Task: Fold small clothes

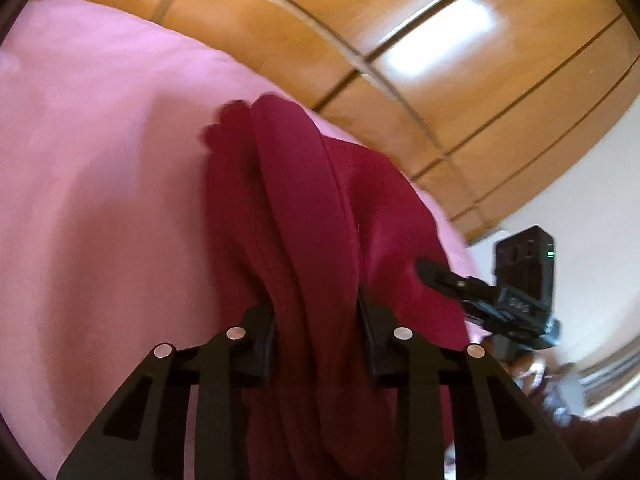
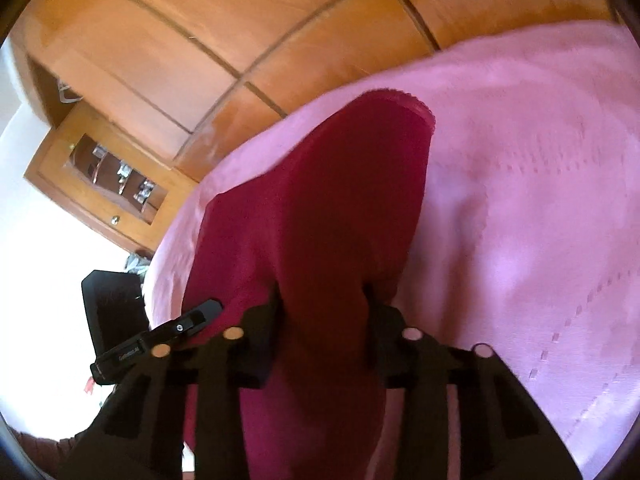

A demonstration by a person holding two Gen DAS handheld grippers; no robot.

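Both tongs, left gripper [image 1: 316, 320] & right gripper [image 2: 324, 312], pinch the red cloth [image 1: 320, 208] on the pink bed cover [image 1: 100, 160], bunched up, so I think folding's just started.

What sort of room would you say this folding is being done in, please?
Probably a bedroom. The red garment lies on a pink bedsheet, wooden wardrobe doors stand right behind it, and a small wooden cabinet with a glass front holds oddments beside them.

furniture: glossy wooden wardrobe panels [image 1: 420, 40] | small glass-door wooden cabinet [image 2: 104, 180] | wall: white, brightly lit [image 2: 44, 248]
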